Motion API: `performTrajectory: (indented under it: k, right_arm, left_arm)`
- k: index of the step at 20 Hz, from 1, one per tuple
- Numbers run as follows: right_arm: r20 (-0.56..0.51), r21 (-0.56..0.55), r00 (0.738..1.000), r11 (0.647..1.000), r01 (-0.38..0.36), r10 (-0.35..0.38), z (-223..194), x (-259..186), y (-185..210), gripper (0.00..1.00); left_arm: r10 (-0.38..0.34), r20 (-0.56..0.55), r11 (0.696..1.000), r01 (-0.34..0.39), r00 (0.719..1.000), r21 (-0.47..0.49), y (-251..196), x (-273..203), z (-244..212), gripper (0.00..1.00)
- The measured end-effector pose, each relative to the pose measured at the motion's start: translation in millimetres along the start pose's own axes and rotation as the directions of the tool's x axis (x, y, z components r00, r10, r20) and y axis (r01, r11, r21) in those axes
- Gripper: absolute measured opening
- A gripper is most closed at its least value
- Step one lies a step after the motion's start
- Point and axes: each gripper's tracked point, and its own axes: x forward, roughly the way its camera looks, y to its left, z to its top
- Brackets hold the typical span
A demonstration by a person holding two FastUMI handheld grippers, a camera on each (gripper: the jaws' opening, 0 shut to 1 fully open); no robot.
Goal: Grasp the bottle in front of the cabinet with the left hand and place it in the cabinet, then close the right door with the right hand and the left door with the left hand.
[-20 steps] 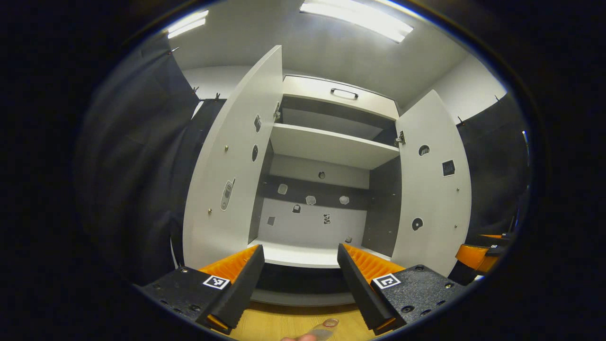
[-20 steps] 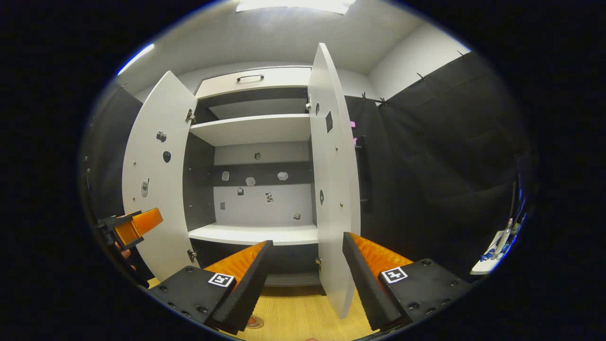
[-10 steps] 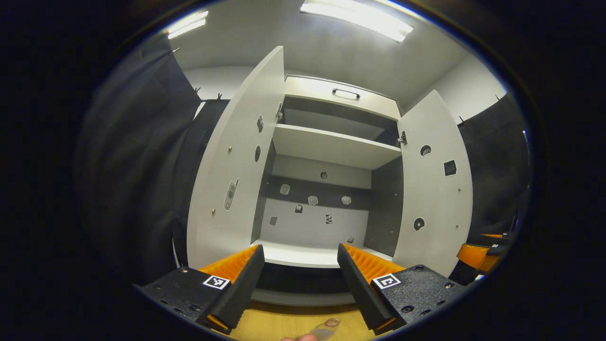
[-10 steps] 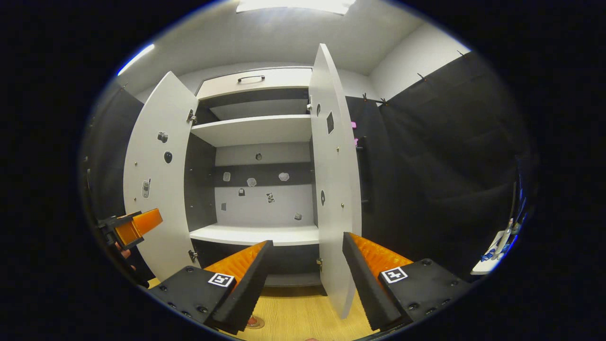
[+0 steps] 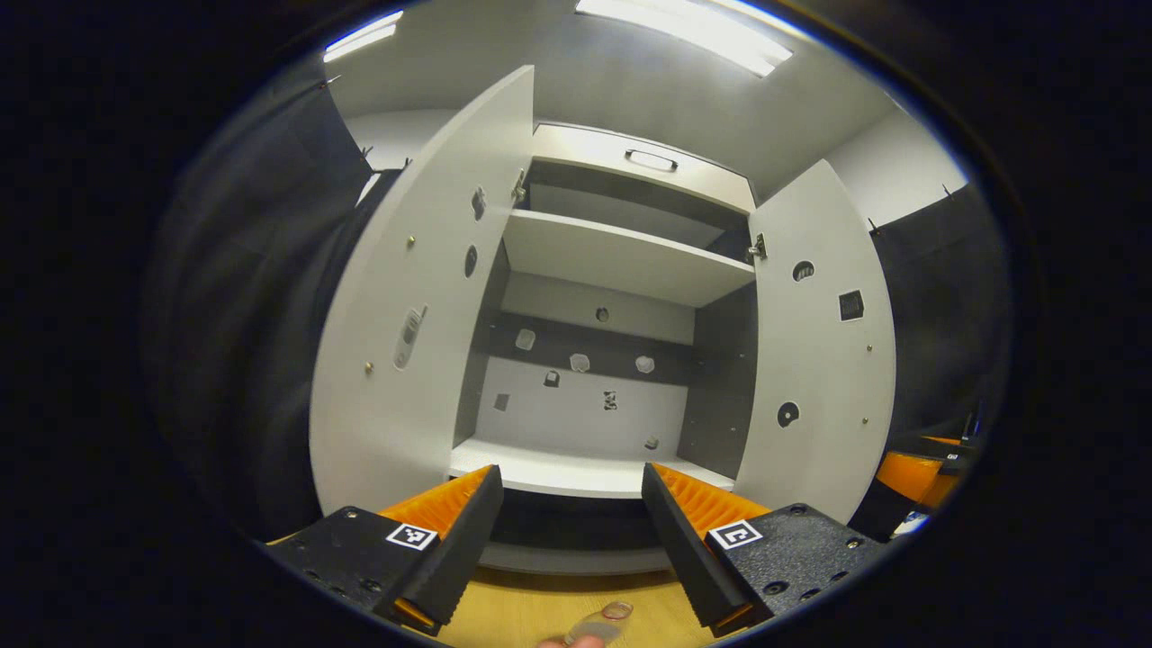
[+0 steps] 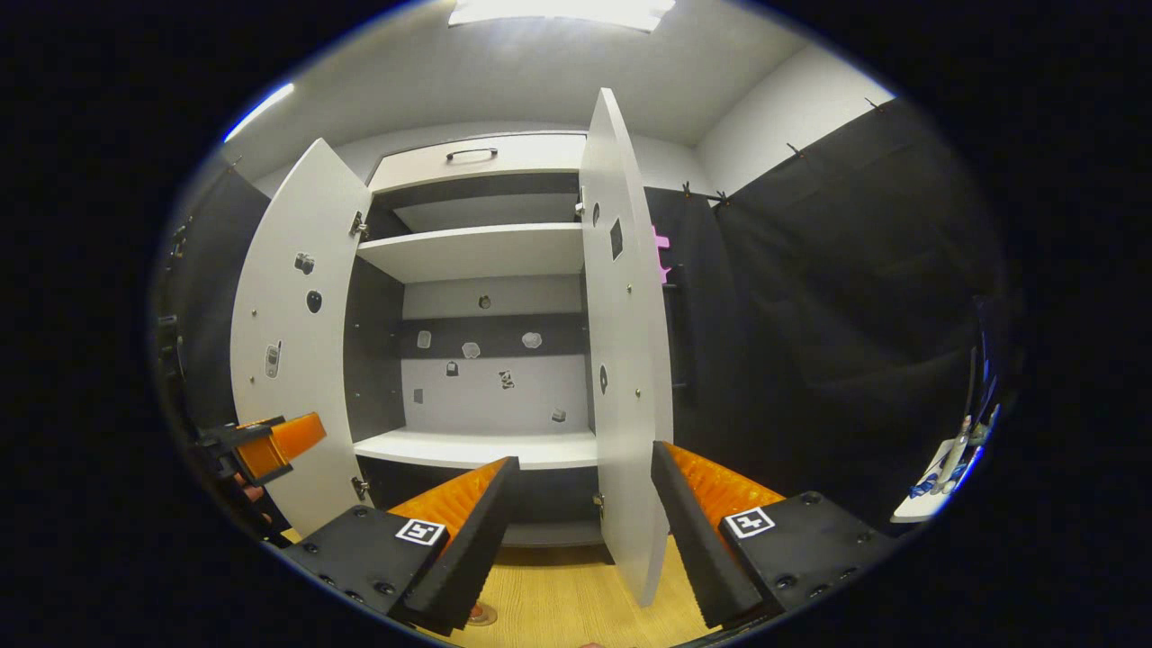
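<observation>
Clear plastic bottle (image 5: pixel 605 623) is lying on the wood floor (image 5: pixel 504 621) right below my left gripper (image 5: pixel 569 531), a touch right of centre, cap end pointing toward the cabinet (image 5: pixel 576 472). Jaws on both grippers are wide apart, holding nothing. My right gripper (image 6: pixel 580 531) is parked by the right door (image 6: pixel 625 378), so left is the nearer one; I'd guess it needs to drop down.

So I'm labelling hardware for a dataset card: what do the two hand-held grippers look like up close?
Each hand-held gripper, left and right, has two wedge-shaped fingers with ribbed inner faces, tapering toward the tips. Each finger sits on a textured black block fixed with small screws, and each block carries a square black-and-white marker tag. No cables or sleeves can be made out.
</observation>
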Motion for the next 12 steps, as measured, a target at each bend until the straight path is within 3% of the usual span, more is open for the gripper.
performTrajectory:
  k: [7, 12]
  right_arm:
    - [-0.034, -0.04, 0.998, 0.998, 0.051, -0.053, -8.6, -7.2, -17.9, 0.97]
    - [-0.081, -0.065, 0.994, 0.995, 0.069, -0.074, -20.6, -16.6, -20.5, 0.97]
  left_arm:
    - [-0.132, -0.14, 0.991, 0.134, 0.981, 0.003, -48.6, 16.1, -130.3, 0.95]
    - [-0.068, -0.222, 0.996, 0.081, 0.973, 0.047, -35.5, 4.0, -216.5, 0.95]
